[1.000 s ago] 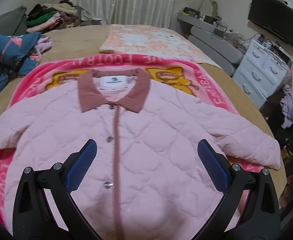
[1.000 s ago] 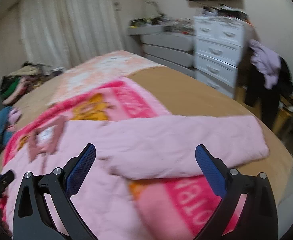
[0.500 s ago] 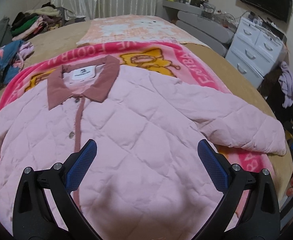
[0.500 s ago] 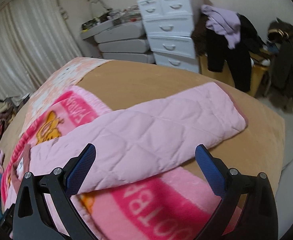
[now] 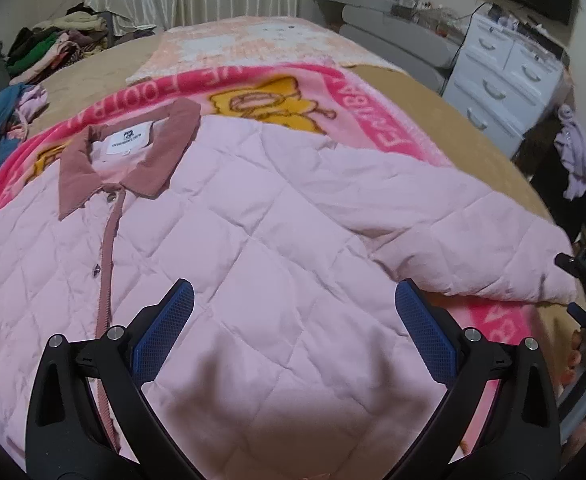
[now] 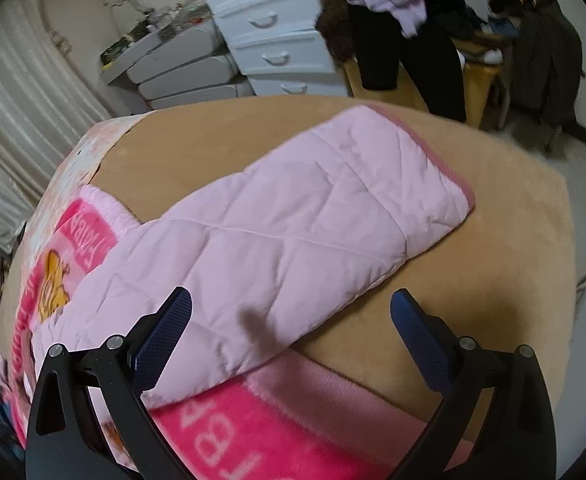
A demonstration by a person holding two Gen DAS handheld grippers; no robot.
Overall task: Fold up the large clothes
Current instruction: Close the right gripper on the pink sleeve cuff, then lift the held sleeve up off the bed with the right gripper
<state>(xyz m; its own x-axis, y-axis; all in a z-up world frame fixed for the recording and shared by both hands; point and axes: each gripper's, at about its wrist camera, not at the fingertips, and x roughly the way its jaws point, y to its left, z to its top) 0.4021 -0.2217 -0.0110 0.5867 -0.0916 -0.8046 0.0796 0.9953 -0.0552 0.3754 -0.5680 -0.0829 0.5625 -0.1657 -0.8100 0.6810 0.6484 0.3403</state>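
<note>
Above the pink jacket [image 5: 277,216], both tools [image 5: 293,320] [image 6: 291,320] hover spread wide.

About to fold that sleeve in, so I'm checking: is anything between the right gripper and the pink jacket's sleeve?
Nothing visible. The right gripper hangs open over the sleeve, which lies flat across the pink blanket and tan bed cover, nothing on top.

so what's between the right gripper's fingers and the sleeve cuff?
Right wrist view: only the quilted sleeve itself, running from the open right gripper up to its cuff. Nothing else lies there.
</note>
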